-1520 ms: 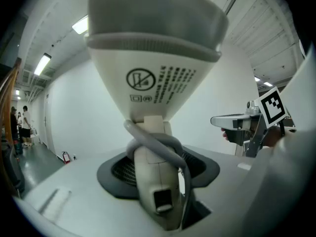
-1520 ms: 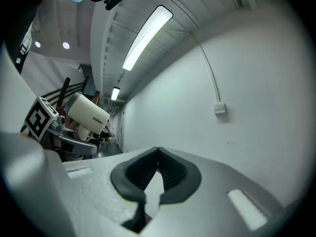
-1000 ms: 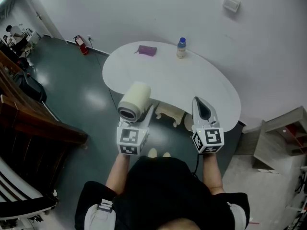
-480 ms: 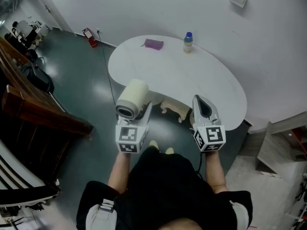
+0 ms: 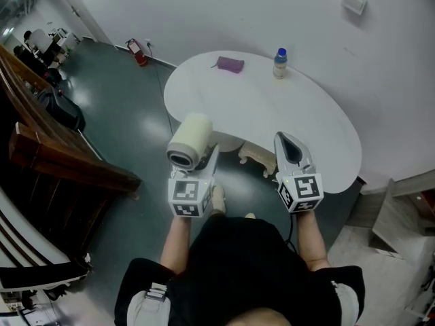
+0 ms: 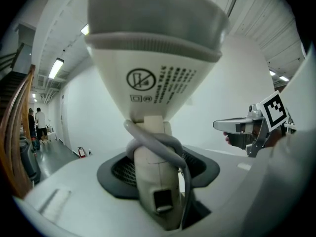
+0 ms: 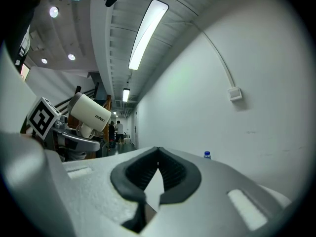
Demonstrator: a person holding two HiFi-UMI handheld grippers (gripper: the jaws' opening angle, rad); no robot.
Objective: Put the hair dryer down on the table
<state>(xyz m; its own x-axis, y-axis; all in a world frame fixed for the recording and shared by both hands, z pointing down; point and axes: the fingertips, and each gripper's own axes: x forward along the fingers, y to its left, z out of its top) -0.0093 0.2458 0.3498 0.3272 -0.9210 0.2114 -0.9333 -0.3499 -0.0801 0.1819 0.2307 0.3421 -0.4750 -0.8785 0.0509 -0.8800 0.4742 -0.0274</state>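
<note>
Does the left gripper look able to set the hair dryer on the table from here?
Probably yes: the left gripper holds the hair dryer just short of the table, nothing between them.

Black top (image 5: 238, 263), white short sleeves (image 5: 145, 303) — grey left gripper (image 5: 207, 156), black-white marker cube (image 5: 187, 197).

Head view: aimed steeply down from above onto the table (image 5: 299, 114).
Gripper views: aimed closely along own fingers (image 7: 175, 174).
Shared: left gripper (image 5: 204, 163) and right gripper (image 5: 284, 138), seen in all three.

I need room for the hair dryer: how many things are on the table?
2: a purple item near the far edge, and a bottle right of it. None seem hidden.
</note>
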